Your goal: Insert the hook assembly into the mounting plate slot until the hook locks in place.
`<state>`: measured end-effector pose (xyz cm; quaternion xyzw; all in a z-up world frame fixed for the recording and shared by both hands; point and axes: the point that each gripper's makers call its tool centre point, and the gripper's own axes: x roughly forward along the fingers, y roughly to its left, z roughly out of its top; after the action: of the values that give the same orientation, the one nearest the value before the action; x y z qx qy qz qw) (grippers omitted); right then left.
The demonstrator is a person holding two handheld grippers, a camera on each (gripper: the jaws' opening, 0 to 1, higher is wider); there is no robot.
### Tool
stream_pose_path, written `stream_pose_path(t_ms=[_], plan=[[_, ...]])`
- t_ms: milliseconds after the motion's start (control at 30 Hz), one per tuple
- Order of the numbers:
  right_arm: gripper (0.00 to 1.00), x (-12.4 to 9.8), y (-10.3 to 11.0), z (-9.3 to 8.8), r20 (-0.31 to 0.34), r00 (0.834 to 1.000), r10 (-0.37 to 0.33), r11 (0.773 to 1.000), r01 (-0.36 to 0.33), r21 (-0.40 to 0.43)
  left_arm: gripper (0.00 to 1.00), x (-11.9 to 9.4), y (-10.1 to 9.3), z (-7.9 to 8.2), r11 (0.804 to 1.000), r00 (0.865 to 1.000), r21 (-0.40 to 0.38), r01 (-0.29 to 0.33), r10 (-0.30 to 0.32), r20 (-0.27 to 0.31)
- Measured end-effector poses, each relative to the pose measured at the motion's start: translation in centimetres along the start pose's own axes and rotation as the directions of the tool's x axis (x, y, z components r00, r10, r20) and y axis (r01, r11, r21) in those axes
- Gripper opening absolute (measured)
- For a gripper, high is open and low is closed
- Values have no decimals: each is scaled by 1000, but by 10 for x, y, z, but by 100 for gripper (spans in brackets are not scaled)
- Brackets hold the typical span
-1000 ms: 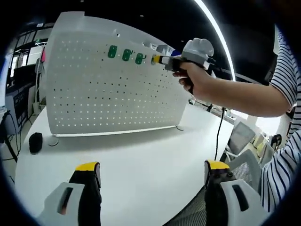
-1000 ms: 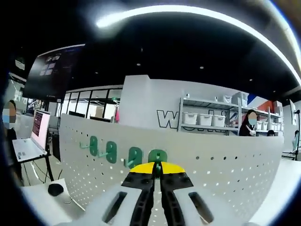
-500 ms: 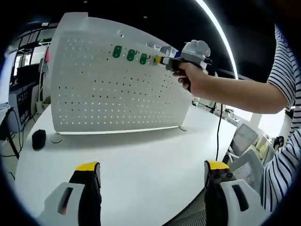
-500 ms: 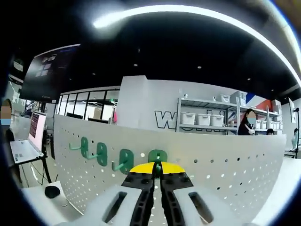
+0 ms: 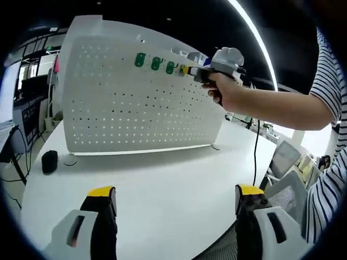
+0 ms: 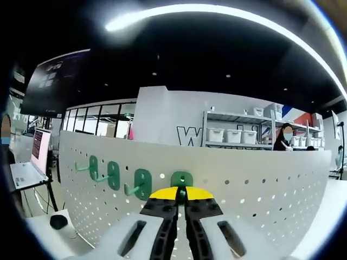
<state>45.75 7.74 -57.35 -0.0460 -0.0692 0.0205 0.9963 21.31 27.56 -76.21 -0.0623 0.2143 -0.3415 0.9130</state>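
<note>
A white perforated mounting plate (image 5: 135, 108) stands upright on the table. Three green hooks (image 5: 155, 63) sit in its top row, and in the right gripper view they (image 6: 113, 174) stick out to the left. My right gripper (image 6: 182, 194) is shut on a fourth green hook (image 6: 182, 180), held against the plate (image 6: 260, 200) near its top edge. In the left gripper view a hand holds that right gripper (image 5: 186, 69) at the row's right end. My left gripper (image 5: 173, 200) hovers low over the table, open and holding nothing.
The white table (image 5: 162, 184) runs from the plate toward me. A black mouse (image 5: 49, 161) lies by the plate's left foot. A cable (image 5: 255, 157) hangs from the right gripper, with chairs (image 5: 282, 157) beyond the table. A laptop (image 6: 24, 173) and shelves with bins (image 6: 238, 135) stand behind.
The right gripper has edged slightly closer to the plate with the hook still in its jaws. The left gripper's view has drifted a little; its jaws stay open.
</note>
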Motion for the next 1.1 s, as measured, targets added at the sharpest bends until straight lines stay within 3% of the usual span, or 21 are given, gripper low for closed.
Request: stream_pose_path(t_ms=[433, 700, 867, 1000, 1100], plan=[[0, 2, -3, -2, -18, 999, -32, 999, 32, -4, 92, -3, 2, 3, 1000, 1000, 5, -12, 12, 2], [1, 3, -2, -3, -75, 996, -43, 999, 41, -29, 92, -5, -1, 9, 1000, 1000, 18, -11, 11, 15], [20, 2, -2, 8, -66, 997, -41, 999, 41, -11, 93, -8, -2, 14, 1000, 1000, 24, -12, 11, 23], [25, -1, -2, 9, -89, 996, -14, 1000, 16, 18, 93, -10, -1, 16, 999, 999, 28, -17, 16, 30], [35, -6, -4, 11, -93, 996, -14, 1000, 16, 18, 93, -11, 0, 20, 999, 999, 29, -23, 22, 36]])
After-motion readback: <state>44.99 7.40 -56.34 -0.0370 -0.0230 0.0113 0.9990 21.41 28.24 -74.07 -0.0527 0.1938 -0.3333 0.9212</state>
